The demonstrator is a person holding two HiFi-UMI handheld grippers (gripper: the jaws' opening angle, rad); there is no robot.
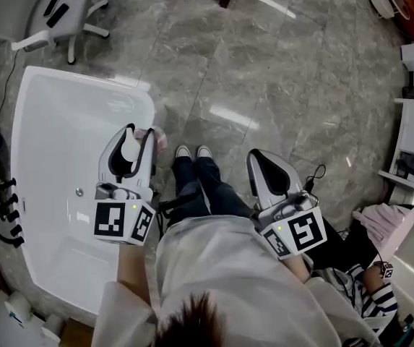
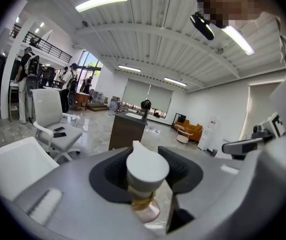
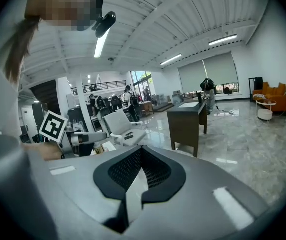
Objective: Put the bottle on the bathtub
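Presently left tongs point(image 1: 136, 142) clamped on bottle point(image 2: 147, 173) near bathtub point(image 1: 48, 129); right tongs point(image 3: 138, 180) together, empty.

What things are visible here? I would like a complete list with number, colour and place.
bathtub: one, white, on the floor at the left
bottle: one, white cap, pinkish body, between the left gripper's jaws
office chair: one, grey-white, beyond the bathtub
desk: one, dark brown, farther across the floor
floor: grey marble tiles
shoes: two, white, beside the bathtub
left gripper: grey, shut on the bottle, over the bathtub's edge
right gripper: grey, shut, empty
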